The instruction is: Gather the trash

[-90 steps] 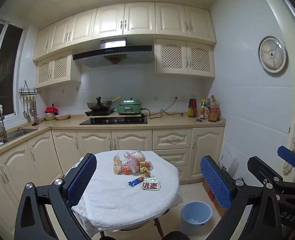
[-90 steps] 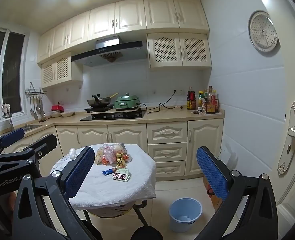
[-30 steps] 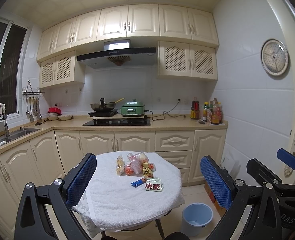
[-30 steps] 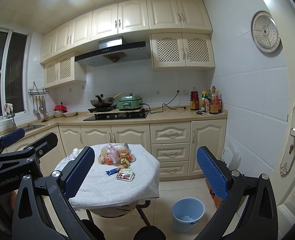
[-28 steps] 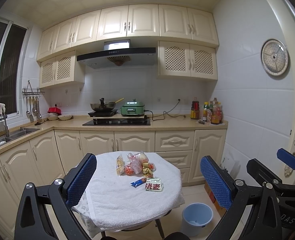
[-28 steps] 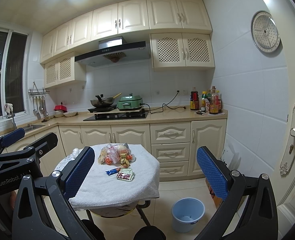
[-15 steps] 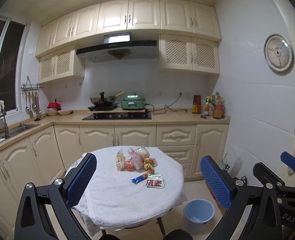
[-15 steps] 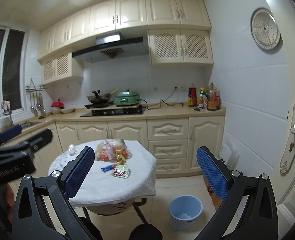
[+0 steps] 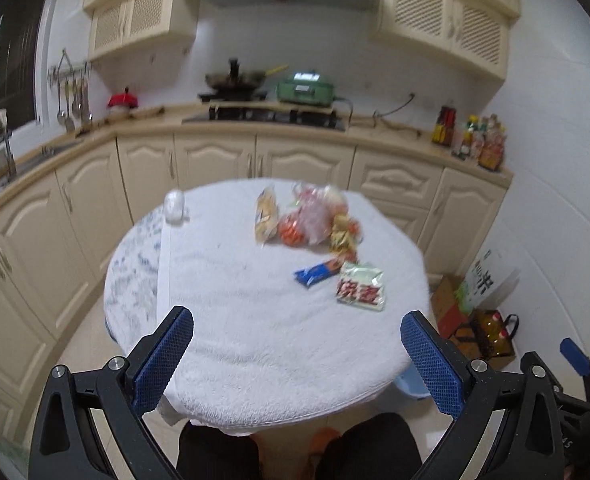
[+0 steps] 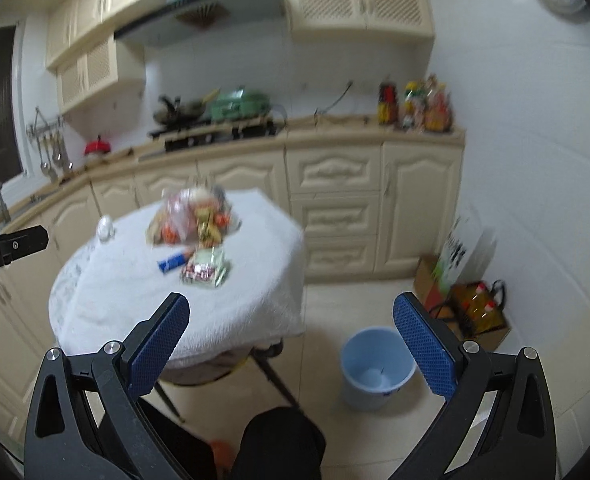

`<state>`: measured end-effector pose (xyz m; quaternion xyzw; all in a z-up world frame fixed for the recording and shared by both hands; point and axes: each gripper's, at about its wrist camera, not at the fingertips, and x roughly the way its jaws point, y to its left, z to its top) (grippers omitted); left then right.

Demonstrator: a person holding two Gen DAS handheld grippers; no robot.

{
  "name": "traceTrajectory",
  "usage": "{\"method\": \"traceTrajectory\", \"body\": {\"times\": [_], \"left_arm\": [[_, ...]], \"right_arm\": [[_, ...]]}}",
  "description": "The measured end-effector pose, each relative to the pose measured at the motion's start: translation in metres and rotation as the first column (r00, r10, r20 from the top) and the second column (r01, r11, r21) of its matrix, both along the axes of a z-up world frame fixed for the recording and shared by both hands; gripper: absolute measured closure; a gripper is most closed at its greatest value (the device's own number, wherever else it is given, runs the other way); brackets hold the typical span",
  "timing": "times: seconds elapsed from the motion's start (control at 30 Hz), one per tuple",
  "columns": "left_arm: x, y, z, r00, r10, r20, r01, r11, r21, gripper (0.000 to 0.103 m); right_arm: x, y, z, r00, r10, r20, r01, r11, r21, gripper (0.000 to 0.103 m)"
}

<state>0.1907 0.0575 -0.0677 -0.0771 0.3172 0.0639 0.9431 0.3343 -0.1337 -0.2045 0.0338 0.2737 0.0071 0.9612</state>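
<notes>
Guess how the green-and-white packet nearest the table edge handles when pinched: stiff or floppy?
The green-and-white packet lies flat with a crinkled outline on the towel-covered table, so probably floppy film. Likely light for its size. Its glossy face may slip between the pads; blur hides finer detail.

Round table (image 9: pixel 143 280) (white-toweled): snack wrappers (image 9: pixel 361 288), small white object (image 9: pixel 174 205).

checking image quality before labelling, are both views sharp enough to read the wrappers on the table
Left wrist view: mild motion blur, the green packet shows large red characters, the snack pile is smeared. Right wrist view: heavier blur, the same packet is unreadable; the near blue fingers stay sharp. Both have fisheye bending.
</notes>
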Motion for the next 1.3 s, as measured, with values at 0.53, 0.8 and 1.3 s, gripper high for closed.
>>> {"method": "traceTrajectory", "body": {"times": [0.53,0.8,1.3], "left_arm": [[0.148,0.029,-0.037,0.983,0.111,-0.147,-0.097,0.990,0.099,0.001],[0.229,0.030,-0.069,0.972,0.079,-0.220,-0.056,0.993,0.106,0.001],[0.349,-0.016,-0.141,0.938,-0.133,-0.320,0.181,0.975,0.125,0.003]], "right_arm": [[0.185,0.092,-0.078,0.945,0.161,-0.283,-0.165,0.986,0.009,0.000],[0.249,0.119,-0.109,0.900,0.210,-0.383,-0.235,0.972,-0.017,0.002],[0.252,0.037,-0.103,0.919,0.284,-0.274,-0.233,0.951,0.204,0.058]]}}
